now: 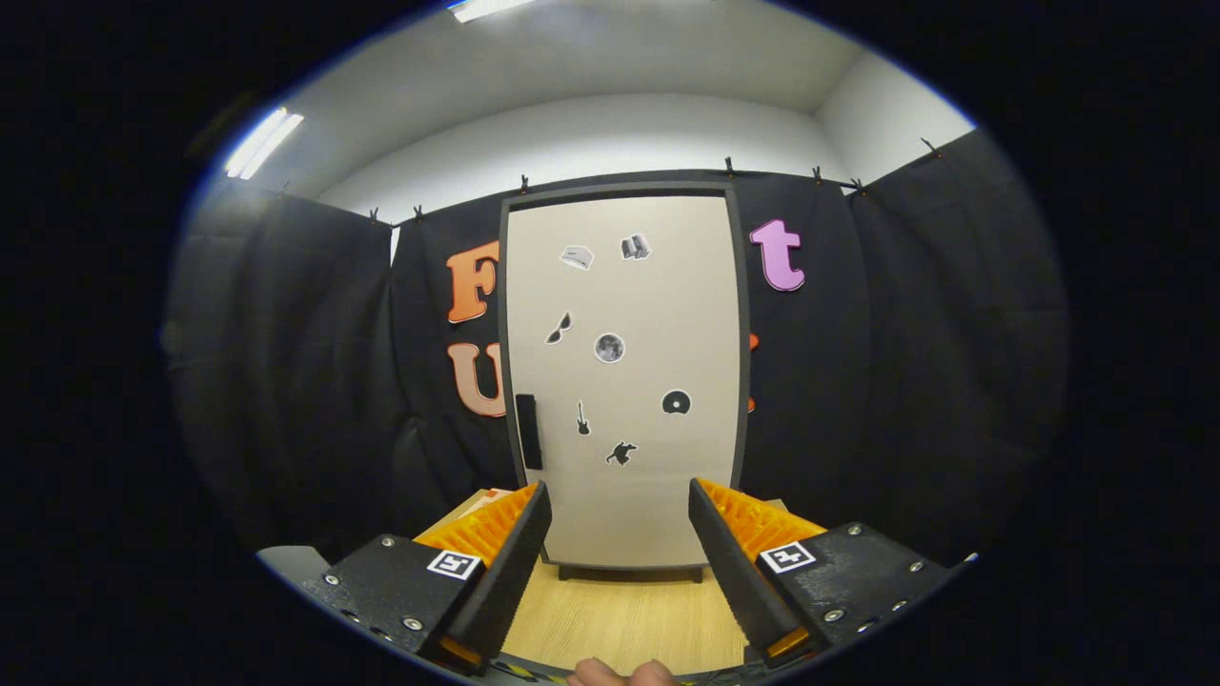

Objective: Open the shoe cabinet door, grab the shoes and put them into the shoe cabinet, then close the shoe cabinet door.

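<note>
Fingertips nearest; gripper jaws wide, empty, above the wooden bench; beyond them, the flat pale cabinet door is closed.

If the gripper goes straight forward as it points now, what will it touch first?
Probably the closed shoe cabinet door, right of its dark handle. The open gripper holds nothing; depth is unclear.
</note>
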Tool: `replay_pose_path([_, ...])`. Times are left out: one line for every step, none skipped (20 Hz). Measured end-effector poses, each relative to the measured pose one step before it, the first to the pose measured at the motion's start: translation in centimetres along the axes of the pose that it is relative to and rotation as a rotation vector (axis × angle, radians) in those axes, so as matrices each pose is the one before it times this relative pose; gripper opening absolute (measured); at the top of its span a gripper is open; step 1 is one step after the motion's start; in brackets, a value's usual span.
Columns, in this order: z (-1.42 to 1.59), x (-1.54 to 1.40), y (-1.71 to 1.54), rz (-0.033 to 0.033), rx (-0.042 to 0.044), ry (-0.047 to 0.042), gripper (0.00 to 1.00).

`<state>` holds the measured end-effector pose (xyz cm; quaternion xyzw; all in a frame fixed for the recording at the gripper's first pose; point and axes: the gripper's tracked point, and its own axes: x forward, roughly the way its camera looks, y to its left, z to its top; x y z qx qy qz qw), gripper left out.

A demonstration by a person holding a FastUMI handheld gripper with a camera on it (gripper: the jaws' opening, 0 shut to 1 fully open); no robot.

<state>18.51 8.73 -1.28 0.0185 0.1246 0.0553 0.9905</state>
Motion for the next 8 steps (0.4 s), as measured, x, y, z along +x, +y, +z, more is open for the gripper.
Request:
replay_pose_path([-0.166, -0.497, -0.765, 0.0068, 0.01158, 0.00106, 0.91])
replay_pose_path([0.053, -0.298, -0.695, 0.00284, 0.00833, -0.00394, 0.91])
replay_pose_path([0.069, -0.103, -0.554, 0.00474, 0.00728, -0.00591, 0.91])
replay_pose_path([-0.15, -0.133, -0.357, 0.00382, 0.00662, 0.0005, 0.91])
replay_pose_path([-0.203, -0.157, -0.149, 0.00529, 0.00905, 0.00557, 0.91])
replay_pose_path([-0.039, -0.133, 0.063, 0.00968, 0.00899, -0.00031, 0.91])
replay_pose_path([-0.016, -0.022, 0.022, 0.00423, 0.0037, -0.00026, 0.91])
replay_pose_path([-0.007, 0.084, -0.012, -0.00053, 0.00091, -0.0015, 0.91])
